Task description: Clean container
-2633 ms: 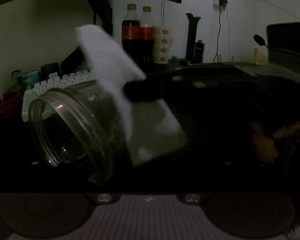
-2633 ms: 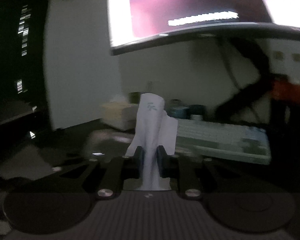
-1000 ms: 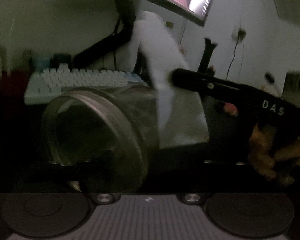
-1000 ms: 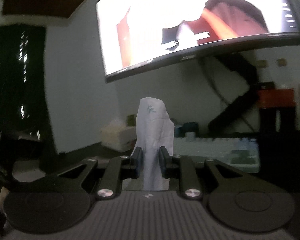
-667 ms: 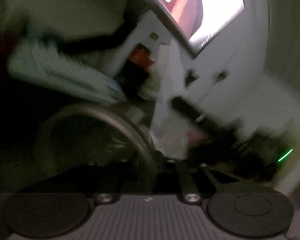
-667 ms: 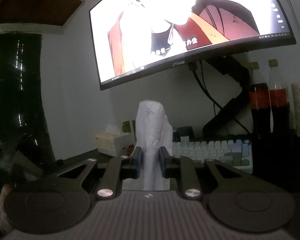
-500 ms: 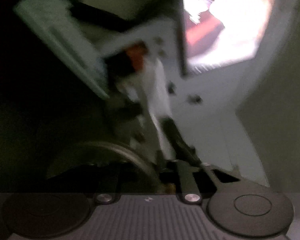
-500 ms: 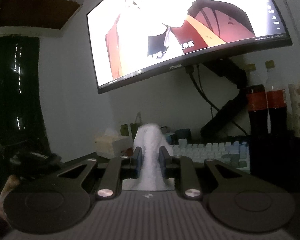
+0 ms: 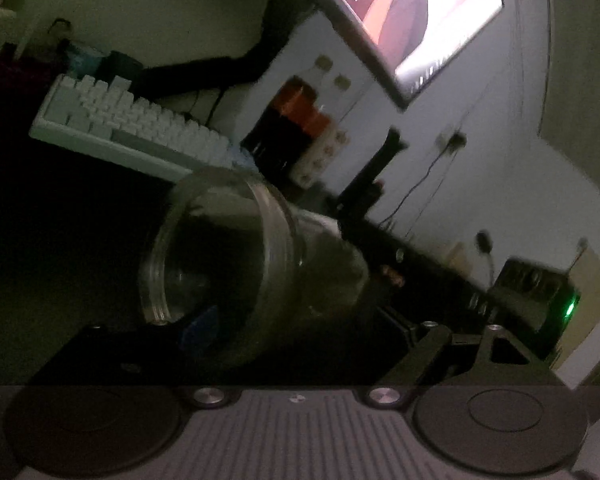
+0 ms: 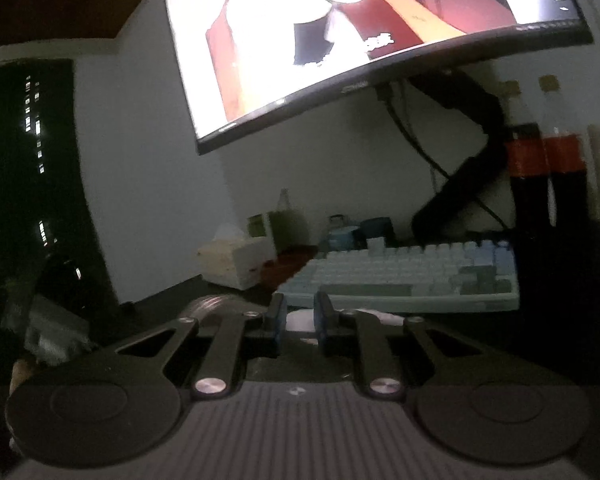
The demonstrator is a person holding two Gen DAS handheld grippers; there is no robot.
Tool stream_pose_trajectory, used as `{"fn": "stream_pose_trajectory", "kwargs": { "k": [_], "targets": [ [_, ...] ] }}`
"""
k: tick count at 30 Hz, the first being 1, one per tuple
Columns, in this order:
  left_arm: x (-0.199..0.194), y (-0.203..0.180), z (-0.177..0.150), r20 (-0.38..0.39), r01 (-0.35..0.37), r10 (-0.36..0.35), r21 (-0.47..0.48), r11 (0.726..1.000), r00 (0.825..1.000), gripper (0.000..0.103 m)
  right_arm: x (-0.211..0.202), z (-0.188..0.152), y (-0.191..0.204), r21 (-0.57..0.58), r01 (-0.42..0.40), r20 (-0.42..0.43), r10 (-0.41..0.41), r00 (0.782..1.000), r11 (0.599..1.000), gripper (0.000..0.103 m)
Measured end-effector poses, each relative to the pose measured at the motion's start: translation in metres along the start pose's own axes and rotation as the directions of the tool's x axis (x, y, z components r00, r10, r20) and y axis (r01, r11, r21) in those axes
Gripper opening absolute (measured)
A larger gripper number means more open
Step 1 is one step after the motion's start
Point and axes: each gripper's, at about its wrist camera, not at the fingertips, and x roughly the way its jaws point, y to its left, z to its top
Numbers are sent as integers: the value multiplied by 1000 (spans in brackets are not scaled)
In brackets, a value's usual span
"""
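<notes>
One clear jar (image 9: 236, 272) lies on its side between the left hand-held gripper (image 9: 300, 332) jaws, which are opening; pads look off it. Rigid, smooth, likely slippery and breakable: take it across the body below the threaded rim. Right hand-held gripper (image 10: 299, 320) nips white tissue (image 10: 300, 322).

Both wrist views low over desk, facing keyboard (image 9: 132, 128) and monitor (image 10: 364, 36); left view rolled.
</notes>
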Motion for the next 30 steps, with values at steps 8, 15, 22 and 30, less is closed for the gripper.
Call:
{"fn": "stream_pose_trajectory", "kwargs": {
  "k": [8, 15, 22, 30],
  "targets": [
    [7, -17, -15, -55, -4, 10, 101, 995, 998, 40, -13, 9, -21, 68, -9, 16, 8, 1000, 998, 35],
    [0, -18, -13, -57, -30, 36, 104, 994, 998, 39, -27, 23, -45, 86, 24, 5, -25, 1000, 996, 91],
    [-21, -9, -16, 11, -59, 58, 129, 990, 998, 34, 2, 29, -81, 133, 126, -116, -111, 987, 983, 76],
    [-34, -12, -20, 64, -81, 72, 156, 984, 995, 24, 62, 39, -75, -80, 152, -395, -171, 902, 985, 70]
  ]
}}
